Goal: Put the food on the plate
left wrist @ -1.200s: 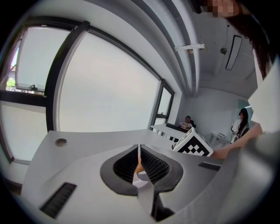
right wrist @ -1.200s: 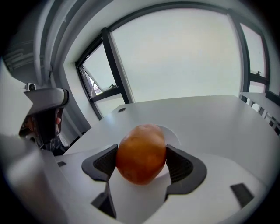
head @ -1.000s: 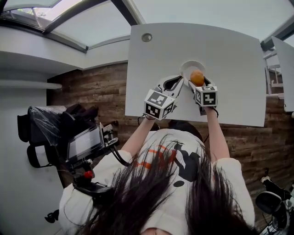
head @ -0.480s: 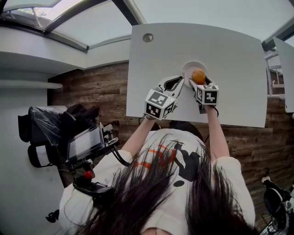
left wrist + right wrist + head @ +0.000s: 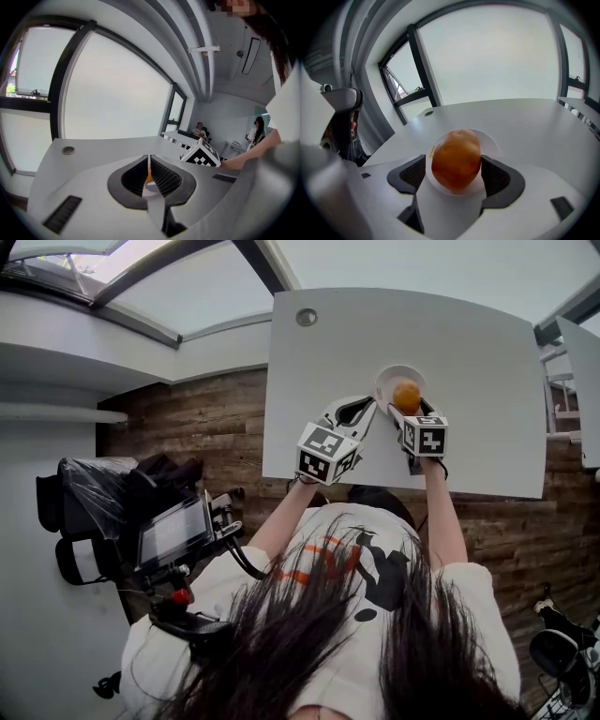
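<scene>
A round orange-brown piece of food [image 5: 457,159] sits between the jaws of my right gripper [image 5: 454,165], which is shut on it. It is held over a small white plate [image 5: 493,142] on the white table [image 5: 469,334]. From the head view the food [image 5: 406,396] covers the near part of the plate [image 5: 386,377], with the right gripper [image 5: 406,406] just behind it. My left gripper [image 5: 368,405] rests to the left of the plate, its jaws shut with only a thin slit [image 5: 148,165] between them and nothing held.
A round metal grommet [image 5: 307,317] is set in the table's far left corner. The table's near edge runs just under both grippers. A camera rig [image 5: 178,531] hangs at the person's left. People sit at another desk [image 5: 199,132] in the background.
Hardly anything differs. The right gripper with the food has edged slightly farther over the plate; the left gripper stays where it was.
</scene>
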`<state>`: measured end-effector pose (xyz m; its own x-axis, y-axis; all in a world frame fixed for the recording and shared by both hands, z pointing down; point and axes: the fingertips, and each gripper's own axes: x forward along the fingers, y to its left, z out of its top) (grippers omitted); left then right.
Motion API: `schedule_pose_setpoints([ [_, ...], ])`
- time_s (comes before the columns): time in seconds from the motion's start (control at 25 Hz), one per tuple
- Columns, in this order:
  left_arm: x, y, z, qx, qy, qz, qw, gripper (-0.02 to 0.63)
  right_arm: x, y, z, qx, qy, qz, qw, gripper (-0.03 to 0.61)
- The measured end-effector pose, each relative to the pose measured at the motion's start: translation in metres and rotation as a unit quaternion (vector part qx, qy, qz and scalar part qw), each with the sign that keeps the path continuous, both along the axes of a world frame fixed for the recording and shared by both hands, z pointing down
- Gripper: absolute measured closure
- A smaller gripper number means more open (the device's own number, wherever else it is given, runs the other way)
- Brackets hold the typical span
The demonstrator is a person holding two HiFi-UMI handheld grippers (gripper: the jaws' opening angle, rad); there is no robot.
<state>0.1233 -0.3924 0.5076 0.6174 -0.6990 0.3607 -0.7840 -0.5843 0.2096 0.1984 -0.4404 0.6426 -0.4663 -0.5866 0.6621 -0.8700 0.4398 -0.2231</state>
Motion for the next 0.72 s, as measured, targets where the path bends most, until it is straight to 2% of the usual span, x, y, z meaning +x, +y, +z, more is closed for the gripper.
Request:
schedule_pose_setpoints([
  [0.16,-0.016,0.005,-0.007,0.005,0.004,-0.002,1.0,0.607,-0.011,0.008,-0.017,0.018,-0.002,0.011,1.0,0.222],
  [0.32,-0.025,0.016,-0.013,0.012,0.008,0.007,0.9999,0.607,-0.013,0.019,-0.044,0.05,-0.021,0.045,0.998,0.222],
  [0.52,-0.079,0.06,-0.032,0.031,0.021,0.018,0.9991,0.607,-0.068,0.069,-0.1,0.104,-0.069,0.071,0.99,0.223],
  [0.72,-0.074,0.063,-0.041,0.039,0.026,0.032,0.9984,0.607,-0.07,0.082,-0.134,0.135,-0.095,0.089,0.982,0.224],
])
